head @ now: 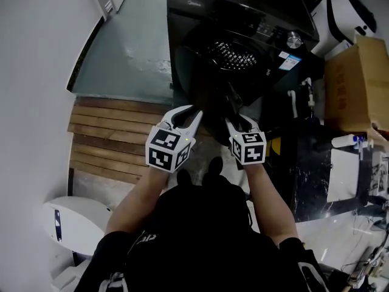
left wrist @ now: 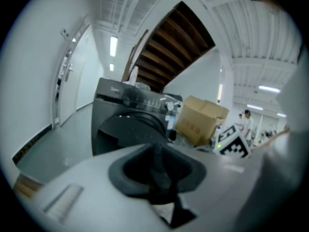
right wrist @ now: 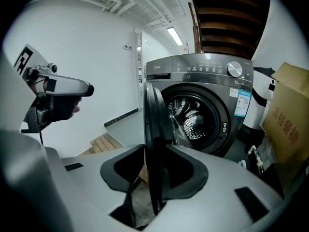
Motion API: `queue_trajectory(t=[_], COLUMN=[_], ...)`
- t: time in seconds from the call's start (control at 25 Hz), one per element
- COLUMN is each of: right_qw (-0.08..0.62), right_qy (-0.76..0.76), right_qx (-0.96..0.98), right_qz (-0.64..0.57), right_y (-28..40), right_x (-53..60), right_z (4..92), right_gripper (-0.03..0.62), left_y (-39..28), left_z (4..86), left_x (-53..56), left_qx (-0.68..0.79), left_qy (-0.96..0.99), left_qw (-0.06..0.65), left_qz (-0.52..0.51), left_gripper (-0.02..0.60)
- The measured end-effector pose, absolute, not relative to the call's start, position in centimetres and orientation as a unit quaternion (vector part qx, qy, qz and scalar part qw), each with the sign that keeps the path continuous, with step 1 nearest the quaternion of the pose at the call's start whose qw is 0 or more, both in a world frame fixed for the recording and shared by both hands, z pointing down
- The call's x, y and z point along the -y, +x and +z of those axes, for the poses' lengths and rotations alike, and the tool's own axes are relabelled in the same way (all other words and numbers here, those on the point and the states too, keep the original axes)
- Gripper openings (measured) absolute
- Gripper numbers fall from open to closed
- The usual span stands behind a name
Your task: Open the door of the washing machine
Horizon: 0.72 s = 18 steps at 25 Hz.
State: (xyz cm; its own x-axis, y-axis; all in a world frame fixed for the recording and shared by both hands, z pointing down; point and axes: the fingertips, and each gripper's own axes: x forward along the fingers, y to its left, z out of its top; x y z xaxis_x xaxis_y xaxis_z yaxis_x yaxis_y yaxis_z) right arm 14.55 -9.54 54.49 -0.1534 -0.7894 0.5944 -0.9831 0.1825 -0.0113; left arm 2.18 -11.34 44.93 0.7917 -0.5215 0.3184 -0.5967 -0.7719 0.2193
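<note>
The black front-loading washing machine [head: 243, 17] stands ahead, its round door [right wrist: 153, 129] swung out towards me and the steel drum [right wrist: 193, 115] showing behind it. In the right gripper view I look at the door edge-on: its rim runs down between the two pads of my right gripper [right wrist: 153, 173], with floor showing in the gap on the left side. In the head view the right gripper [head: 238, 115] is at the door's lower edge. My left gripper [head: 189, 111] hovers just left of it, fingers apart and nothing between them. The left gripper view is blurred; the machine [left wrist: 125, 110] lies beyond.
A cardboard box [head: 355, 84] and a white appliance [head: 346, 11] crowd the machine's right side. Wooden steps [head: 109, 139] lie to the left below a white wall. A white rounded unit [head: 73, 221] sits by my left side. A person [left wrist: 247, 122] stands far off.
</note>
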Motion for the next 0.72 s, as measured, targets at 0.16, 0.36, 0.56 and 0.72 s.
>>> queue_trajectory(t=[0.16,0.36,0.56,0.72], right_qw=[0.222,0.212,0.208,0.209], right_qy=[0.562,0.5,0.413,0.358], right_qx=[0.766,0.808,0.861,0.888], right_qz=[0.222,0.228,0.21,0.2], right_y=[11.1,6.2,0.6,-1.9], right_x=[8.3,7.2,6.0,4.7], right_z=[54.5,54.3,54.0,54.1], right_gripper=[0.13,0.158,0.137,0.127], left_y=[1.3,0.3,-1.5,-3.4], left_z=[44.9,45.1,46.0,46.1], left_x=[11.0,10.9,11.0,12.1], left_qx=[0.309,0.321,0.339,0.367], left_qy=[0.93,0.925,0.914,0.901], left_qw=[0.161,0.165,0.188,0.195], left_qz=[0.116,0.116,0.12,0.124], left_gripper=[0.089,0.103,0.143,0.146])
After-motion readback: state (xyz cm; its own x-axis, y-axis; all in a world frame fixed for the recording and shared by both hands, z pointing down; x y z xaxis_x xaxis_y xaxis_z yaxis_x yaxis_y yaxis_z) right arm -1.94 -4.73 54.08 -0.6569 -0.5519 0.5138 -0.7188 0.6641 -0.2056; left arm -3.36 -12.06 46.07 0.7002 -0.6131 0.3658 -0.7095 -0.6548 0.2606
